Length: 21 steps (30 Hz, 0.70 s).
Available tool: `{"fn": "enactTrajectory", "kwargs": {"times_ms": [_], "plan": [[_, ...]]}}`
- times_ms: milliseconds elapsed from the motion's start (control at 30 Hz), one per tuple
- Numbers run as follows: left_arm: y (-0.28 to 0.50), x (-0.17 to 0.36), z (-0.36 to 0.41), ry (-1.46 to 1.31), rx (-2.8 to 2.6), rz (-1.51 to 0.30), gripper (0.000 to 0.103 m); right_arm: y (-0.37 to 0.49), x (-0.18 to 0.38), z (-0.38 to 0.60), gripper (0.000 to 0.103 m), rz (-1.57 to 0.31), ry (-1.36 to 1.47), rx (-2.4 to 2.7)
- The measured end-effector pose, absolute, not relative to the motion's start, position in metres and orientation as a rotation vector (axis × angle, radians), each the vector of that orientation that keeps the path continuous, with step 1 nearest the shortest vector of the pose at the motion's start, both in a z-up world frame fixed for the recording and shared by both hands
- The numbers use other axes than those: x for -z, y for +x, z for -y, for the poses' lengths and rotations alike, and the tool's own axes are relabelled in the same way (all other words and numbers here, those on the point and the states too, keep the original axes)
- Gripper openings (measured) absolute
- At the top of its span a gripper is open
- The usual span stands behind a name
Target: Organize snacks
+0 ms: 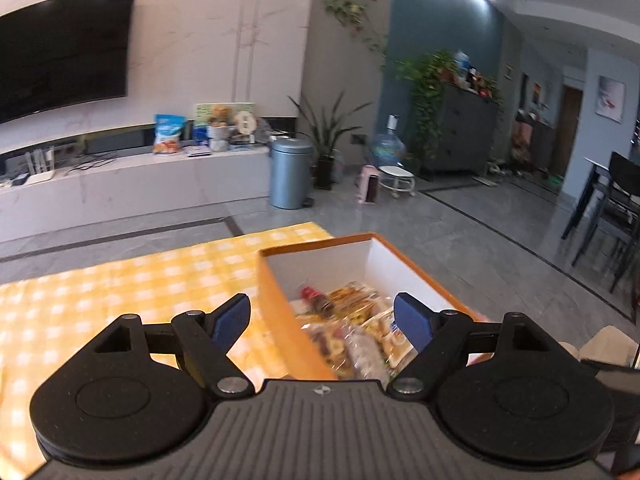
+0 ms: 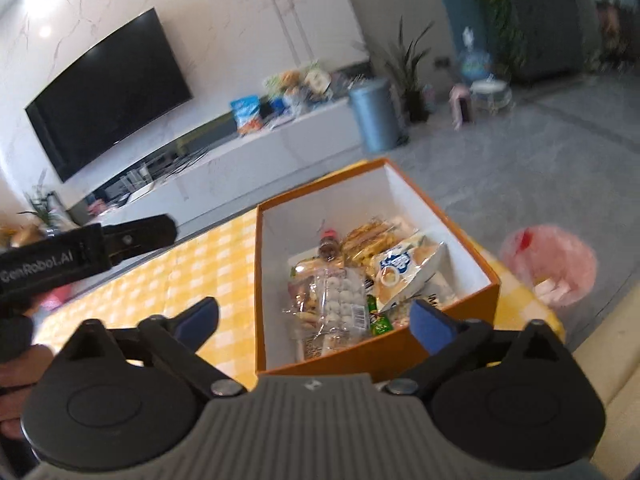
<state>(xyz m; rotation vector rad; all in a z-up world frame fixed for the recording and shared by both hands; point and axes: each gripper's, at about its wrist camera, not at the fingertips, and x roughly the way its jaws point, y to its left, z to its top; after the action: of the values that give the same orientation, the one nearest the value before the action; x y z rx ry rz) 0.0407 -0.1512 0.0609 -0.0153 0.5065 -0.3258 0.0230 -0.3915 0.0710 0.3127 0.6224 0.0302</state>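
Sitting at the far right corner of the counter (image 2: pixel 132 292), which is covered by a yellow-and-white checked cloth, the open orange cardboard box with white inner walls (image 2: pixel 400 200) is seen to hold the snacks in a loose heap towards its near end, while the far end of its floor is left bare. Inside can be made out a clear plastic packet of small round white sweets (image 2: pixel 340 300), a white and blue crinkled snack bag (image 2: pixel 404 268), a clear pack of golden-brown biscuits (image 2: pixel 368 238), a small dark bottle with a red label (image 2: pixel 329 246) lying among them, and a green wrapper (image 2: pixel 376 318); the rest is too blurred to be named. No snack is seen lying on the cloth outside the box, so the sorting is judged to be nearly or wholly done. The box stands close to the counter's edge, with the grey tiled floor (image 2: pixel 520 140) beyond it, so it could be shoved off by a careless nudge of its near wall. The slippery packets are piled unevenly and could slide if the box were tilted. The left gripper (image 1: pixel 322 318) is held over the box's near left wall, its jaws spread wide with nothing between them. The right gripper (image 2: pixel 316 318) is held before the box's near wall, its jaws likewise spread and empty.
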Motion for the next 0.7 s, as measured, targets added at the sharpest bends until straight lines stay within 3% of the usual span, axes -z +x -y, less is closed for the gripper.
{"fn": "enactTrajectory", "kwargs": {"times_ms": [233,400,700], "plan": [[0.011,-0.055,0.129,-0.001,0.234,-0.527,0.096,-0.002,-0.063,0.351,0.1,-0.626,0.278,-0.007],[0.001,-0.045,0.112,-0.009,0.211,-0.562,0.096,-0.002,-0.059,0.339,0.1,-0.738,0.305,-0.091],[0.0,-0.031,0.091,-0.066,0.244,-0.565,0.096,-0.013,-0.056,0.31,0.1,-0.693,0.202,-0.021]]}}
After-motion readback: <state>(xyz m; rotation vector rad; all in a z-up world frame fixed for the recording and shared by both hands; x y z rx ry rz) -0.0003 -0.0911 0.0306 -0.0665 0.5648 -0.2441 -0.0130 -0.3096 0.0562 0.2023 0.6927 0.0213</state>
